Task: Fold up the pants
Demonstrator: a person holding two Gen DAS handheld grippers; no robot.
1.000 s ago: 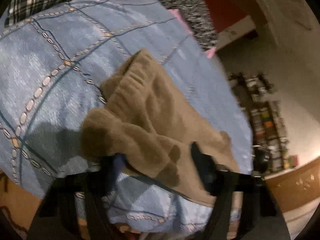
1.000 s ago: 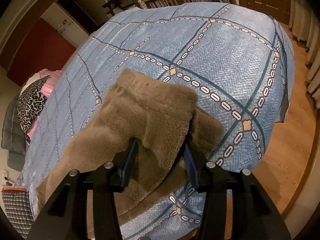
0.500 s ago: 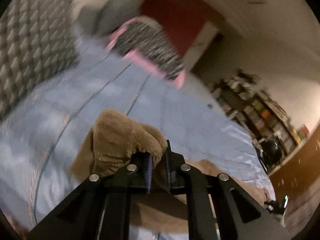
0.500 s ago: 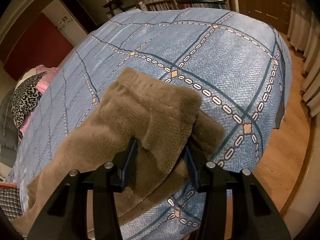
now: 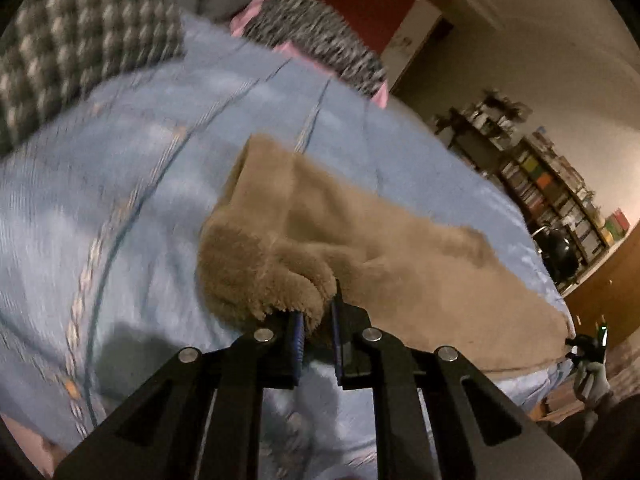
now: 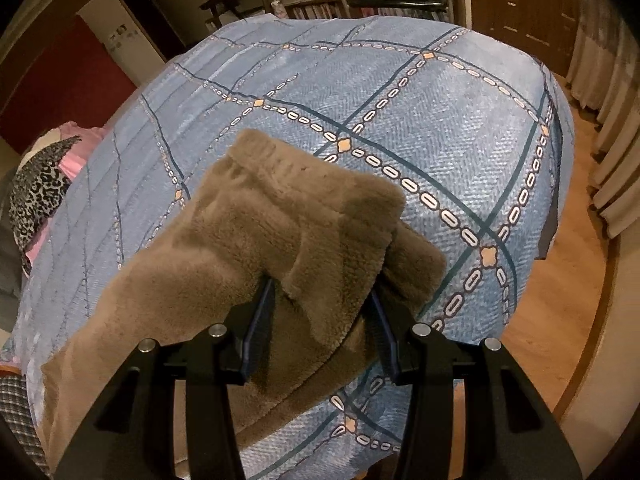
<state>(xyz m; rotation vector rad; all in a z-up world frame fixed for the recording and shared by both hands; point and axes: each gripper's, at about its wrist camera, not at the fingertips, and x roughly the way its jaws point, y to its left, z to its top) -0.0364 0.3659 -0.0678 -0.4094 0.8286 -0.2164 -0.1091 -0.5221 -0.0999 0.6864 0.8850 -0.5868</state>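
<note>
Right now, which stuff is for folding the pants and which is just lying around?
For the job: brown fleece pants, left tongs pinching them, right tongs open around a fold.

Lying about: blue bedspread, leopard-print pillow, bookshelves.

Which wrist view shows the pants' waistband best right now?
The right wrist view: the ribbed waistband is sharp and unobstructed on the blue bedspread. The left wrist view is motion-blurred and shows mostly a bunched fold of the pants pinched in the left gripper.
</note>
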